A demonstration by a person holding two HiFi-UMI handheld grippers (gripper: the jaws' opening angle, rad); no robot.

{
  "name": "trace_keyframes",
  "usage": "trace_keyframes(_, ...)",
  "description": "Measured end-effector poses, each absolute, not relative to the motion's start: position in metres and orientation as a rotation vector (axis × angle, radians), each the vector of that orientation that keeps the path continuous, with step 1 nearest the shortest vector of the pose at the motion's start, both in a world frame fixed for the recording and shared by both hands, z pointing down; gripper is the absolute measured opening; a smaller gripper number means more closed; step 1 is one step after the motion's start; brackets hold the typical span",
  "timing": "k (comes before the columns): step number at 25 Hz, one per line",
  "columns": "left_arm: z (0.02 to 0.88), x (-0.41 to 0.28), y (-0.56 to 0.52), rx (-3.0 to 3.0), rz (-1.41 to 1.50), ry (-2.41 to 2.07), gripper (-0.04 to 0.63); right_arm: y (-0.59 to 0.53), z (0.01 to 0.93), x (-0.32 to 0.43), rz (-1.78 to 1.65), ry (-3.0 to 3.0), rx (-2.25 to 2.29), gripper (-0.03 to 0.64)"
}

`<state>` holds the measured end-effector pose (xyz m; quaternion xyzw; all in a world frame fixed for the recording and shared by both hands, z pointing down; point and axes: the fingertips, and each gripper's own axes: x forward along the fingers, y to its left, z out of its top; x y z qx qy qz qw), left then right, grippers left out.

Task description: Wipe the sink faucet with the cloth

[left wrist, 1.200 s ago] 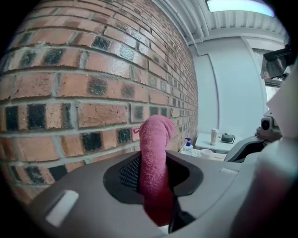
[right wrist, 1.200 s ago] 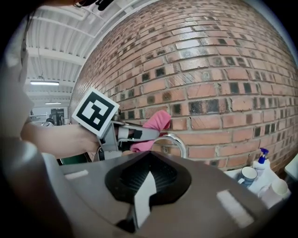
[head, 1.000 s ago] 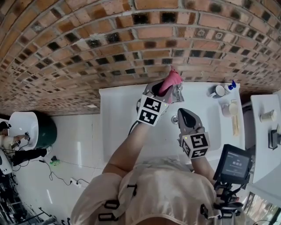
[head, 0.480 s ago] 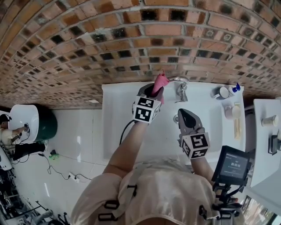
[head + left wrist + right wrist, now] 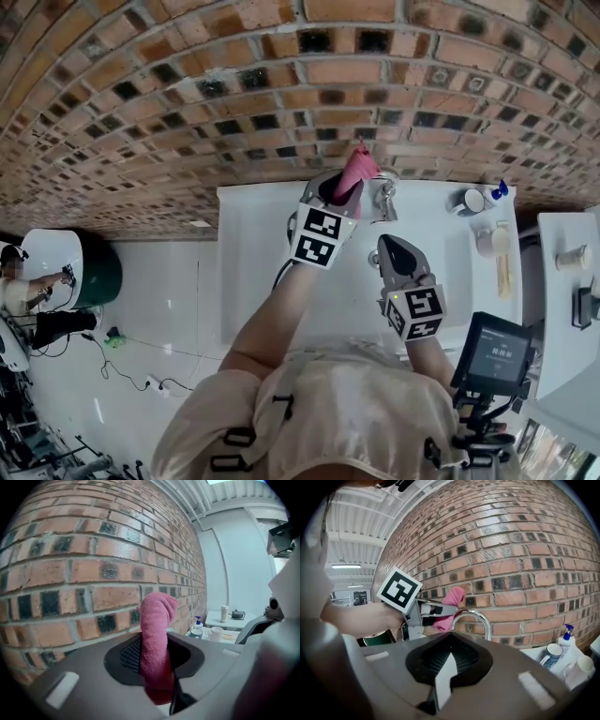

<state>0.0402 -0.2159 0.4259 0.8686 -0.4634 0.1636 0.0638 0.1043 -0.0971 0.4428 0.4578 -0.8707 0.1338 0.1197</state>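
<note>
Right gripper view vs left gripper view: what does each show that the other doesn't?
Right gripper view only: the left gripper from outside with its marker cube, and the faucet's arched spout. Left gripper view only: that gripper's jaws closed on the pink cloth, close up, plus a far side table. Both: the pink cloth, brick wall, spray bottle.

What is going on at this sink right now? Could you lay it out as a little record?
Place: white sink against a brick wall
Holding: left gripper is shut on the pink cloth
Cloth position: raised just beside the faucet spout's arch; contact unclear
Other tool: right gripper, jaws together, empty, held back from the faucet
Nearby: mug and spray bottle at the sink's right end
</note>
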Motion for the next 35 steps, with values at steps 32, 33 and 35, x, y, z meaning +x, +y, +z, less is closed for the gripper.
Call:
trace_keyframes(32,0.432,0.038,-0.200,2.550,0.404,-1.351,0.110,-0.088,0.432,0.099,0.364,-2.574,1.330,-0.012)
trace_keyframes(33,0.425,0.048,-0.200,2.576,0.395,-1.322,0.110,-0.086,0.432,0.102,0.366,-2.572,1.337,-0.012)
trace_keyframes(35,0.422,0.068,-0.199,2.610,0.409,-1.262,0.110,-0.084,0.433,0.109,0.370,-2.563,1.356,-0.012)
